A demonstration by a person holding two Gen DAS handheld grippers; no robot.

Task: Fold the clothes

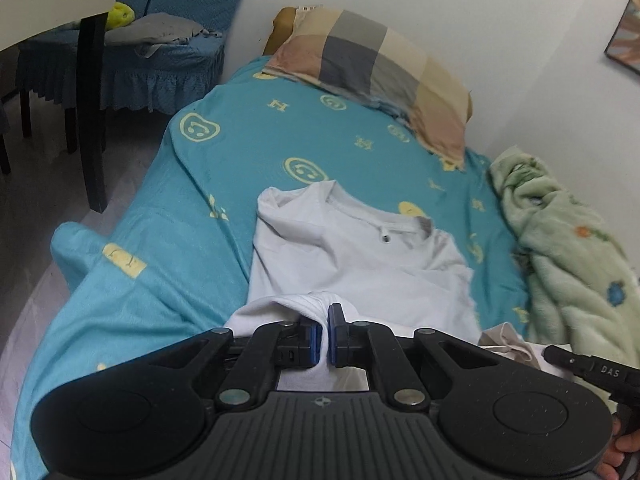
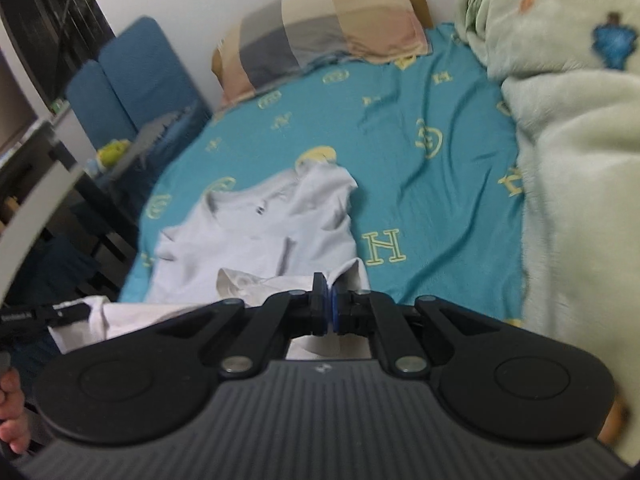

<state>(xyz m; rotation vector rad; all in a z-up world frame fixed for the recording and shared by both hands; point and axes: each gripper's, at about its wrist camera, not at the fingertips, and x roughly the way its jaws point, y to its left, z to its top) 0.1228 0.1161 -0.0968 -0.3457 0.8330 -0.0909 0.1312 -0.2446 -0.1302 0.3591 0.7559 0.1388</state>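
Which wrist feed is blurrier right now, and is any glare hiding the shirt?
Right wrist view: more smeared, the green blanket and pillow soft. Left wrist view: sharper, with the white shirt collar crisp. Both: dim even light, no glare on the shirt, fisheye bending the bed edges.

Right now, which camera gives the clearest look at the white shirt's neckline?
The left wrist view: the white T-shirt lies sharp there, its collar open toward the camera. The right wrist view shows the same T-shirt blurred, its collar smaller and off to the left.
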